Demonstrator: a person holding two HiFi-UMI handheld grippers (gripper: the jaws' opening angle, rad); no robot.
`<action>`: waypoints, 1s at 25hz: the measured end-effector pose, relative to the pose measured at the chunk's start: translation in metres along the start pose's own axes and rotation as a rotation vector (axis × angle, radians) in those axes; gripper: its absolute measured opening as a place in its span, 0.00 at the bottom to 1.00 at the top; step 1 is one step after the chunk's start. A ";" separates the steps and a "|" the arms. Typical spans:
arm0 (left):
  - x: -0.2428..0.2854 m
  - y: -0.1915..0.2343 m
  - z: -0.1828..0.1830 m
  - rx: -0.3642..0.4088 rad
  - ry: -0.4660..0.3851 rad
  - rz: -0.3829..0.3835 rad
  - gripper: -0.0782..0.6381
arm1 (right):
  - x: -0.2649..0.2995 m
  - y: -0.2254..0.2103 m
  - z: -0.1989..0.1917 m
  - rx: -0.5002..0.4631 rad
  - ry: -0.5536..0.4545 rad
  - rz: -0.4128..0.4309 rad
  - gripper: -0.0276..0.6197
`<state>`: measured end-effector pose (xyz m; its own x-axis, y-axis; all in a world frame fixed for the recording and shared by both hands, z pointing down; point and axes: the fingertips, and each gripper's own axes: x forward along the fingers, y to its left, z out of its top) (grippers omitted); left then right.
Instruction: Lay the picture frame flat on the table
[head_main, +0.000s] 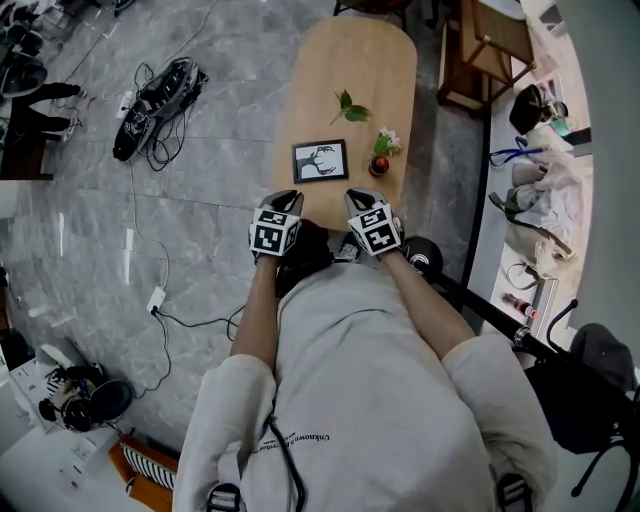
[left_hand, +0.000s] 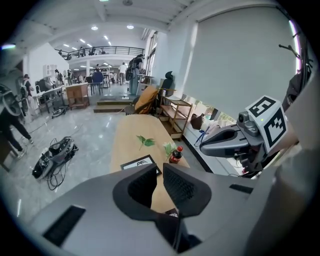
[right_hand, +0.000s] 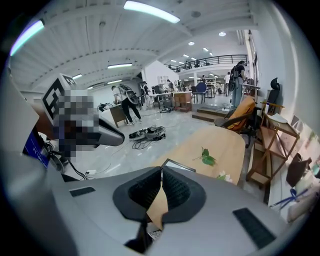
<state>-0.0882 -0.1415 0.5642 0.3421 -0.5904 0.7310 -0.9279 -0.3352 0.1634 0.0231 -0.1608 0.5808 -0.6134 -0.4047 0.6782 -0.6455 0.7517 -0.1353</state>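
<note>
The black picture frame (head_main: 320, 160) lies flat on the wooden table (head_main: 350, 50), face up, just beyond both grippers. My left gripper (head_main: 288, 198) hovers at the table's near end, its jaws a narrow gap apart with nothing between them. In the left gripper view the picture frame (left_hand: 140, 163) shows just past the left gripper (left_hand: 160, 167). My right gripper (head_main: 362, 197) is beside it, jaws shut and empty. The right gripper view has the frame's corner (right_hand: 177, 165) peeking over the right gripper (right_hand: 161, 170).
A green leaf sprig (head_main: 350, 107) lies farther up the table. A small red bottle (head_main: 379, 164) with white flowers (head_main: 388, 141) stands right of the frame. A cable bundle (head_main: 155, 105) lies on the floor at left. A wooden chair (head_main: 490, 45) and a cluttered counter (head_main: 540, 200) are at right.
</note>
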 end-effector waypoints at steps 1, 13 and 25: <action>-0.001 0.001 -0.001 0.002 0.006 0.004 0.18 | 0.000 0.000 0.002 0.001 -0.002 0.000 0.10; 0.000 -0.001 0.016 0.105 -0.014 0.016 0.14 | 0.002 -0.007 0.003 0.041 -0.002 0.009 0.10; 0.005 0.007 0.031 0.003 -0.049 -0.011 0.14 | 0.003 -0.041 -0.005 0.140 0.001 -0.049 0.10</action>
<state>-0.0886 -0.1699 0.5482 0.3589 -0.6221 0.6958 -0.9237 -0.3439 0.1690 0.0500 -0.1905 0.5923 -0.5793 -0.4381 0.6873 -0.7316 0.6512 -0.2016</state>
